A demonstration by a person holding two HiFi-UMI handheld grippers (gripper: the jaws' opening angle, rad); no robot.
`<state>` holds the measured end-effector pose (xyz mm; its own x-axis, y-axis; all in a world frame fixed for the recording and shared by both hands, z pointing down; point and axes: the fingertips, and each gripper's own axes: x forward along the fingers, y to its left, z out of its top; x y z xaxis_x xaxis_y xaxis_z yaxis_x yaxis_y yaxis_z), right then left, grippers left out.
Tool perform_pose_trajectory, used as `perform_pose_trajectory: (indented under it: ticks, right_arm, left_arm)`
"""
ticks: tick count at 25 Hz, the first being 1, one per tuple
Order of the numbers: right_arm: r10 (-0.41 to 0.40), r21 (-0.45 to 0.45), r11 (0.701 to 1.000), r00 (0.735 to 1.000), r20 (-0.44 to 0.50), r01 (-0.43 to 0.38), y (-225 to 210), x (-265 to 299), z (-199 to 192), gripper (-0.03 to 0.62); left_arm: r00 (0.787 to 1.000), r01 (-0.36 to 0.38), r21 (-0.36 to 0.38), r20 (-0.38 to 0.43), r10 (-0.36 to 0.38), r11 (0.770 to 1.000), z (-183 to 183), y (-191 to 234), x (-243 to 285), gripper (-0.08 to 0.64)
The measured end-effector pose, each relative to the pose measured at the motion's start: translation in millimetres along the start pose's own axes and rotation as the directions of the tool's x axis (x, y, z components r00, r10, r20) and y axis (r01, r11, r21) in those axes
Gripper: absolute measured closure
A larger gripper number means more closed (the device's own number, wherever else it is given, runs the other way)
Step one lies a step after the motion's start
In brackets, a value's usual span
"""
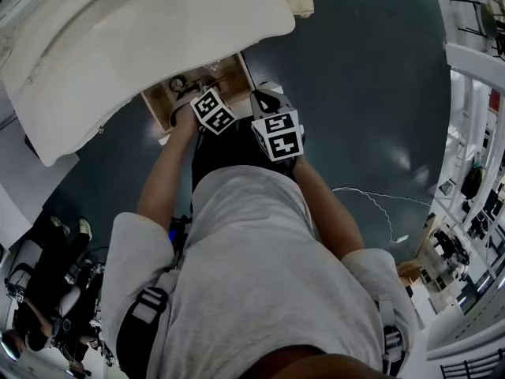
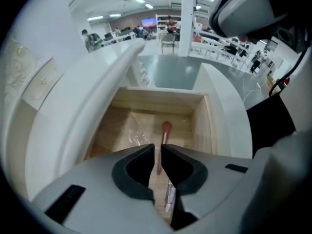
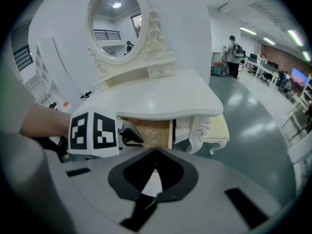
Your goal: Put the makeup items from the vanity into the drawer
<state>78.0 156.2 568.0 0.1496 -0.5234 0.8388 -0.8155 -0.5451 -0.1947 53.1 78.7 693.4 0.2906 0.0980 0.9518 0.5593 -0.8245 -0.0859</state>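
Drawer (image 1: pixel 158 105) of pale wood stands pulled out from under the white vanity (image 1: pixel 118 30) in the head view, with the left gripper (image 1: pixel 185 97) reaching into it and the right gripper (image 1: pixel 264 101) close beside; each gripper's cube bears black-and-white square markers. The left gripper view shows its jaws a narrow slit apart, clamping nothing; through the slit a makeup brush (image 2: pixel 166 129) with a pink head and a slim pale tube (image 2: pixel 169 196) lie on the drawer floor. In the right gripper view that gripper's jaws meet at their tips, empty, below the vanity's oval mirror (image 3: pixel 116 21)
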Motion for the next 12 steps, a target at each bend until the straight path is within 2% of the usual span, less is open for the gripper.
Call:
perform_pose_trajectory:
  ticks: [4,7,9,12]
  right_arm:
    - [0.02,-0.035,0.999,1.0,0.007,-0.02,2.5,10.2,5.1,0.577]
    - [0.009,-0.046,0.999,0.999,0.04,-0.008,2.7,10.4,14.1,0.577]
    - [-0.014,-0.053,0.998,0.995,0.097,0.02,5.2,3.6,24.6,0.577]
    - [-0.022,-0.069,0.997,0.978,0.206,0.037,-3.4,-14.5,36.7,0.577]
  left_arm:
    - [0.995,-0.064,-0.128,0.066,0.073,0.99,5.5,10.3,-23.6,0.531]
    - [0.982,-0.043,-0.256,0.165,0.087,0.966,16.6,9.2,-50.9,0.551]
    - [0.961,-0.029,-0.373,0.244,0.128,0.928,21.1,9.7,-75.1,0.552]
    - [0.917,-0.042,-0.513,0.321,0.237,0.857,41.3,7.3,-108.7,0.552]
